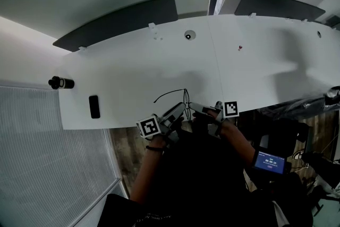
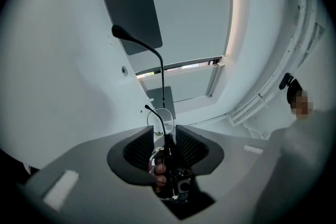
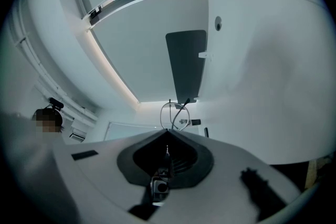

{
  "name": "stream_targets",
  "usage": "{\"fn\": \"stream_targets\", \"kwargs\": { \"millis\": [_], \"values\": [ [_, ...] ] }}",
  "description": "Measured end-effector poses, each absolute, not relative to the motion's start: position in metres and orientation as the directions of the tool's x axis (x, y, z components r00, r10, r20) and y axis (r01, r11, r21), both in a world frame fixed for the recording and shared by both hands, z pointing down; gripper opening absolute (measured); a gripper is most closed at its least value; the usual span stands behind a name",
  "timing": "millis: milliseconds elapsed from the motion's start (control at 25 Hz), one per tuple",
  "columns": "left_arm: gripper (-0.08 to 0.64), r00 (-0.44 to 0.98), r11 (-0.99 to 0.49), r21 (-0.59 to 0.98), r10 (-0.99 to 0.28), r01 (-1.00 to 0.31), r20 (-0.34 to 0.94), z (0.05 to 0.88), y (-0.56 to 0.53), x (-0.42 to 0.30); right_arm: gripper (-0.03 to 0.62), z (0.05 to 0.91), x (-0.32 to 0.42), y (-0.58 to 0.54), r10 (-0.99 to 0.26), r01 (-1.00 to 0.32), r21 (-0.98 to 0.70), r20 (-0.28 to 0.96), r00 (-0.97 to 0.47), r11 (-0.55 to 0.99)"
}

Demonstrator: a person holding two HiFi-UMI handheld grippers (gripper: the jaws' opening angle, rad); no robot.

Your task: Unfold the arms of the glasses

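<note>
Black glasses point(image 3: 178, 114) pinched by right tongs point(image 3: 167, 130); left tongs point(image 2: 164, 127) parted

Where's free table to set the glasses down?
Wide bare table right of the grommet, past the small red speck. Also bare between the black rectangular object and the glasses. Crowded at the near edge, where the left gripper and right gripper meet.

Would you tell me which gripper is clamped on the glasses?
The right gripper: its jaws pinch the glasses, while the left gripper has its jaws standing apart.
</note>
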State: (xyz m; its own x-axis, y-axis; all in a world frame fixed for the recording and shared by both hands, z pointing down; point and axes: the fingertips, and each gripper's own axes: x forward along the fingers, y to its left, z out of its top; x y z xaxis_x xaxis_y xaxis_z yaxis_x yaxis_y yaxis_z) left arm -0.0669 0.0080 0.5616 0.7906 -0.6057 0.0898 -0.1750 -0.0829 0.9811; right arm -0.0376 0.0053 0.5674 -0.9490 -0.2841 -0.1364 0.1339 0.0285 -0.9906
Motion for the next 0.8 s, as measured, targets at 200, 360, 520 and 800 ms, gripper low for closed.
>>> {"fn": "stream_targets", "kwargs": {
  "millis": [200, 360, 520, 800],
  "values": [
    [0.066, 0.791, -0.071, 0.984, -0.606, -0.163, 0.087, 0.5614, 0.0060, -0.0619, 0.011, 0.5672, -0.0358, 0.0030, -0.289, 0.133, -0.991, -0.135, -0.948, 0.029],
    [0.023, 0.777, -0.077, 0.983, -0.624, -0.164, 0.081, 0.5609, 0.0034, -0.0620, 0.011, 0.5672, -0.0344, 0.0018, -0.293, 0.134, -0.991, -0.137, -0.946, 0.028],
    [0.018, 0.775, -0.056, 0.987, -0.627, -0.148, 0.080, 0.5625, 0.0025, -0.0606, 0.011, 0.5675, -0.0336, 0.0015, -0.293, 0.134, -0.990, -0.138, -0.946, 0.035],
    [0.017, 0.773, -0.041, 0.990, -0.629, -0.138, 0.082, 0.5613, 0.0021, -0.0626, 0.011, 0.5676, -0.0301, -0.0008, -0.301, 0.128, -0.991, -0.135, -0.944, 0.045]
  ]
}}
